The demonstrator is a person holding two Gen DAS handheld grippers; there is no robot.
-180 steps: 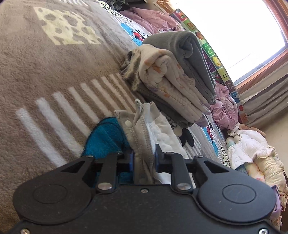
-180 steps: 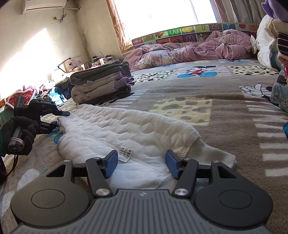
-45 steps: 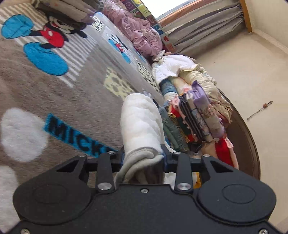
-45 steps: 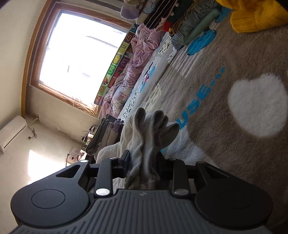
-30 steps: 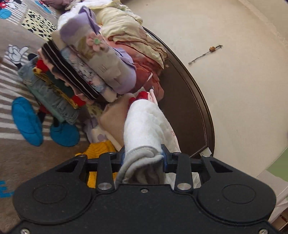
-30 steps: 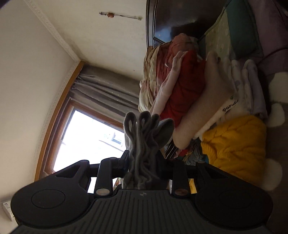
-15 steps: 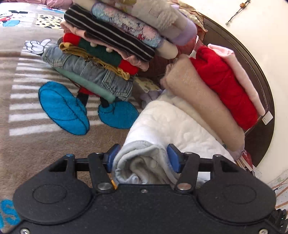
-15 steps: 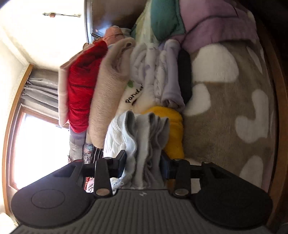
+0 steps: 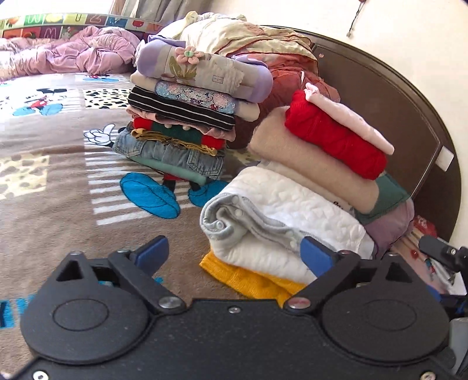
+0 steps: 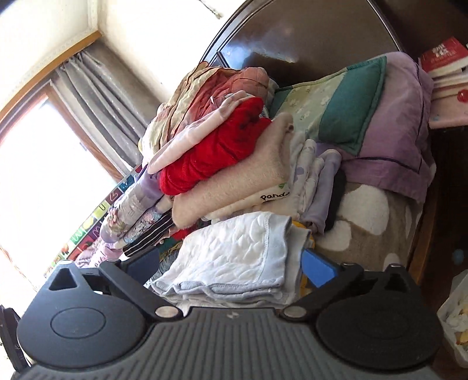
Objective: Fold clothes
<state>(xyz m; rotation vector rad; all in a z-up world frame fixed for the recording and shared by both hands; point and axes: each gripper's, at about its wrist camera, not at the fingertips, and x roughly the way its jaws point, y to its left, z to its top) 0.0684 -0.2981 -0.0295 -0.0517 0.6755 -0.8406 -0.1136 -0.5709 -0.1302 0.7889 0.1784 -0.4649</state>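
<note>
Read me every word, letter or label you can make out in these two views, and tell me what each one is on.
"Panda", last letter partly hidden: on the cream folded garment under the beige one.
"U", "M", "Z" and other letters: on the alphabet mat by the window.
Book cover print: too blurred to read.
White tag on the purple garment: too small to read.

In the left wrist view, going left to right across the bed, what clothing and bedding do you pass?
Pink duvet → tall stack topped by a lilac flower garment → folded white quilted garment → red knit on the beige sweater.
</note>
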